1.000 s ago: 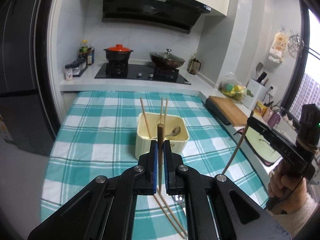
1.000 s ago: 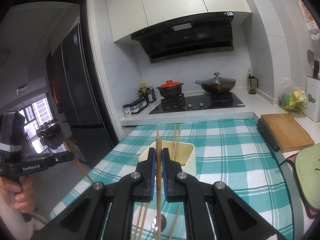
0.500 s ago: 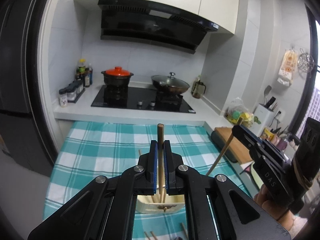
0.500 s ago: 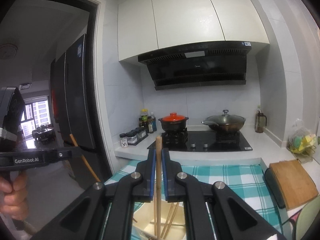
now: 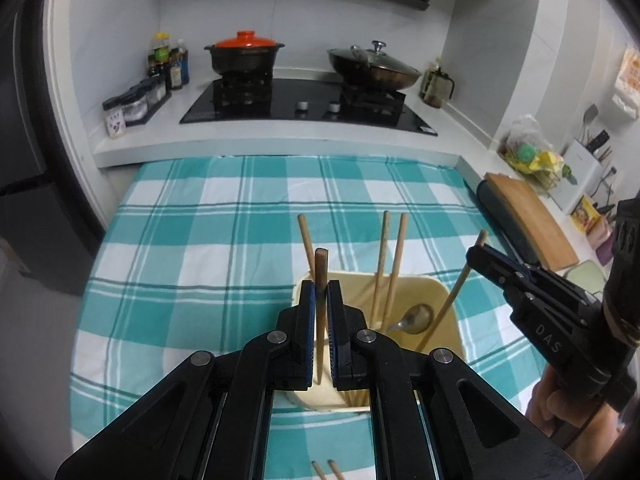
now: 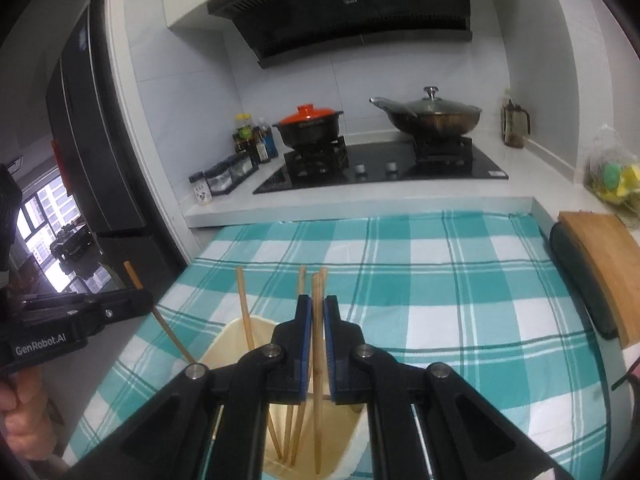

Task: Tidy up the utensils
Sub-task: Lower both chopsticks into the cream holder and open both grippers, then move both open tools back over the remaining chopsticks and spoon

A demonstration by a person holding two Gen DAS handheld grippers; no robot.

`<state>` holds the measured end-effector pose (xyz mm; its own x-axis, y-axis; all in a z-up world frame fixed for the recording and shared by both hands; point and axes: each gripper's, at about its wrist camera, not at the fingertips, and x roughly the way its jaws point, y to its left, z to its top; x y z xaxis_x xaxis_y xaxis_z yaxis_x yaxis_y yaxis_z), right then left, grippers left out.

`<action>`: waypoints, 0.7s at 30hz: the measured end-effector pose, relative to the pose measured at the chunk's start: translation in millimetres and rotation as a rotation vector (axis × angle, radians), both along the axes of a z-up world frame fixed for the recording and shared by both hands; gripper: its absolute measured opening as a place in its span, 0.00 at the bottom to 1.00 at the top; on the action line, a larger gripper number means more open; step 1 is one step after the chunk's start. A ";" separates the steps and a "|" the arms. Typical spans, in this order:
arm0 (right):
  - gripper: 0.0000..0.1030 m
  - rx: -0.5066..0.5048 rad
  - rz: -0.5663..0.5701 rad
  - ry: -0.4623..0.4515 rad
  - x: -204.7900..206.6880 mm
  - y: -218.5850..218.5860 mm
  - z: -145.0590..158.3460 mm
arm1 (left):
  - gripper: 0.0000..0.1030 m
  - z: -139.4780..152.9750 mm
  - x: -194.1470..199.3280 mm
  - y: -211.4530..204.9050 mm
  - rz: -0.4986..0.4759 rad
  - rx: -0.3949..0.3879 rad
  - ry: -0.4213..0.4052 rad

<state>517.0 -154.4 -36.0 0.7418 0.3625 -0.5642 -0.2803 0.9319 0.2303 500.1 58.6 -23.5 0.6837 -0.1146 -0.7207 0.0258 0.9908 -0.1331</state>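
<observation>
left gripper (image 5: 319, 300) clamps a dark chopstick (image 5: 320, 276), right gripper (image 6: 318, 328) a pale one (image 6: 317, 380); both sticks stand near upright, lower ends in or perhaps just above the cream plastic bin (image 5: 448, 300) at the table's near edge. teal checked cloth (image 5: 200, 240); stove (image 5: 304, 100) behind.

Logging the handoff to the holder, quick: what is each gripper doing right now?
Left gripper: closed on a dark wooden chopstick above the cream utensil holder.
Right gripper: closed on a light wooden chopstick reaching into the holder.
</observation>
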 end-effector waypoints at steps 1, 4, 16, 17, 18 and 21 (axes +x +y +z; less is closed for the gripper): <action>0.08 -0.004 -0.003 0.021 3.2 -0.7 -3.2 | 0.05 -1.1 0.7 0.9 0.011 0.003 0.003; 0.09 0.003 -0.025 0.048 4.5 -5.4 -0.4 | 0.11 5.8 -12.5 9.8 0.017 -0.024 -0.002; 0.34 -0.040 0.095 -0.019 -128.6 -49.1 59.4 | 0.44 -6.8 -203.5 41.2 -0.118 0.130 0.020; 0.34 -0.053 0.107 -0.012 -144.1 -53.1 54.1 | 0.45 -20.1 -220.9 40.1 -0.115 0.143 0.034; 0.34 -0.077 0.112 -0.006 -162.1 -57.2 44.5 | 0.45 -33.4 -237.7 37.5 -0.112 0.154 0.049; 0.34 -0.185 0.105 0.004 -213.9 -62.1 7.9 | 0.49 -73.8 -283.8 25.1 -0.091 0.136 0.059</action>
<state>303.0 -216.5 -28.1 0.7030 0.3274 -0.6313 -0.3770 0.9243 0.0595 216.3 83.7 -97.2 0.6307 -0.0726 -0.7726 0.1126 0.9936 -0.0015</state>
